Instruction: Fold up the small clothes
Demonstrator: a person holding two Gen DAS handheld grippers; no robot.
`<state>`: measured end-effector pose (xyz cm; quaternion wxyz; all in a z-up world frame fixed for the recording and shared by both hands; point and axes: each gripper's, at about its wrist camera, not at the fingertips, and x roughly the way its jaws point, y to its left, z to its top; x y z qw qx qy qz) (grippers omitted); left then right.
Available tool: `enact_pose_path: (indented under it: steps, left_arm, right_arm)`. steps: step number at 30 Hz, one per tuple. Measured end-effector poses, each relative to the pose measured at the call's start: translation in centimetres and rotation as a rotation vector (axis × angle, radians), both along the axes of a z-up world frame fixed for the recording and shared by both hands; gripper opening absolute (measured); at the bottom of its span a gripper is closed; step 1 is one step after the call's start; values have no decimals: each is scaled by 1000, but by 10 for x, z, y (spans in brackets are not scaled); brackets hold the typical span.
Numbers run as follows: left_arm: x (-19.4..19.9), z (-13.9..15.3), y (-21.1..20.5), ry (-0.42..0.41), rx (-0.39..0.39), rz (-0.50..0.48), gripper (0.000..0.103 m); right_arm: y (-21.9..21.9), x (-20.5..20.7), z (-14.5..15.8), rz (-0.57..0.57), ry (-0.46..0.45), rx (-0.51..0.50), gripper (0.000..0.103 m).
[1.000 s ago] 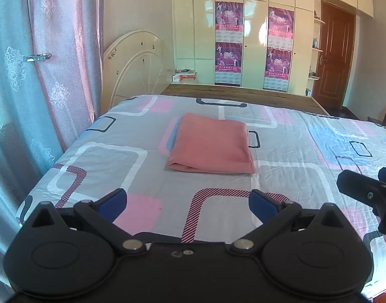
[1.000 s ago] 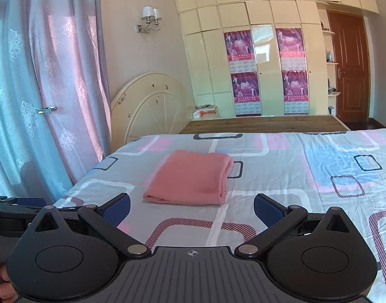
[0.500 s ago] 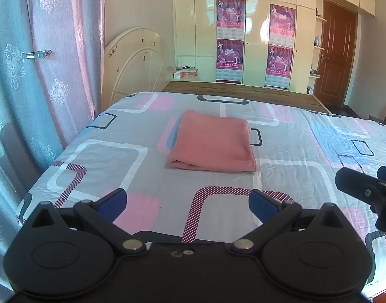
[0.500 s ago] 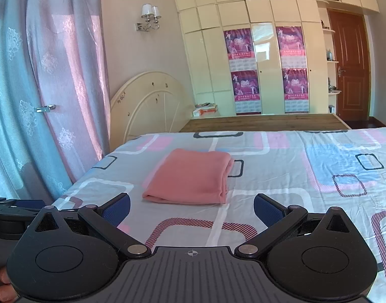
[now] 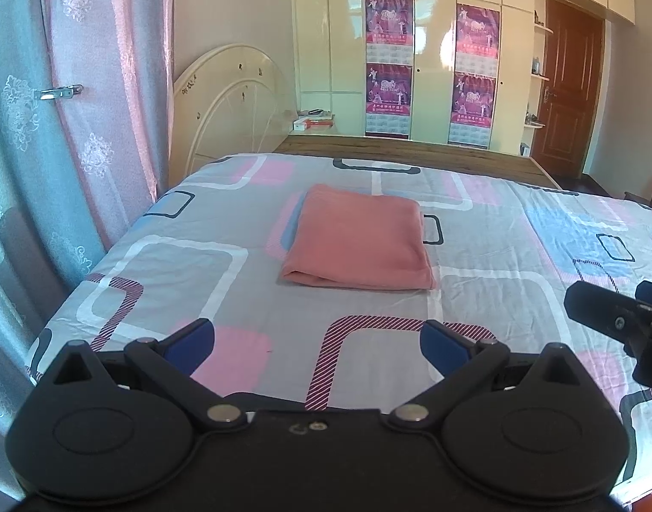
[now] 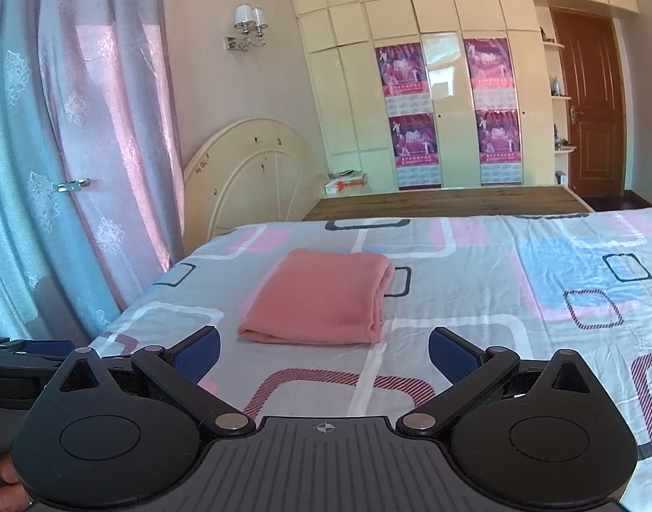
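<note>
Left tongs [image 5: 316, 337]: one, yours, jaws spread wide, holding nothing, poised over the near part of the bed [image 5: 189, 273]. Right tongs [image 6: 323, 345]: one, likewise spread and holding nothing, beside the left pair; in the left wrist view an arm of it juts in at the right edge. Pink garment [image 5: 358, 239]: one, lying flat on the bed ahead of both tongs and apart from them, folded to a neat rectangle with layered edges showing along its right side in the right wrist view [image 6: 321, 298]. Judgement: the fold looks finished. Risk: if you reach in again, a pad catching only the top layer would peel the stack open; dragging across the patterned sheet [image 6: 539, 294] would skew the rectangle or bunch the sheet under it. Surroundings: curtains [image 5: 69, 106], one blue and one pink panel; headboard [image 6: 249, 175], one; wall lamp [image 6: 249, 25], one, two shades; posters [image 5: 390, 68] on the wardrobe, four; brown door [image 6: 586, 106], one.
</note>
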<state>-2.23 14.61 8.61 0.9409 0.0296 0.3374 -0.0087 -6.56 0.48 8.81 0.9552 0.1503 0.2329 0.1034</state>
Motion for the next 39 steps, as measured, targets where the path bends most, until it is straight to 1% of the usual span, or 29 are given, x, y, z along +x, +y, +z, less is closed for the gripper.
enact_pose_path:
  steps: [17, 31, 39]
  left_arm:
    - [11, -2, -8, 11, 4, 1, 102]
    - [14, -4, -6, 18, 2, 4, 102]
    - [22, -10, -4, 33, -8, -9, 102]
  right_arm:
    - [-1, 10, -3, 5, 11, 7, 103]
    - [1, 18, -6, 7, 18, 10, 102]
    - [1, 24, -10, 5, 28, 9, 103]
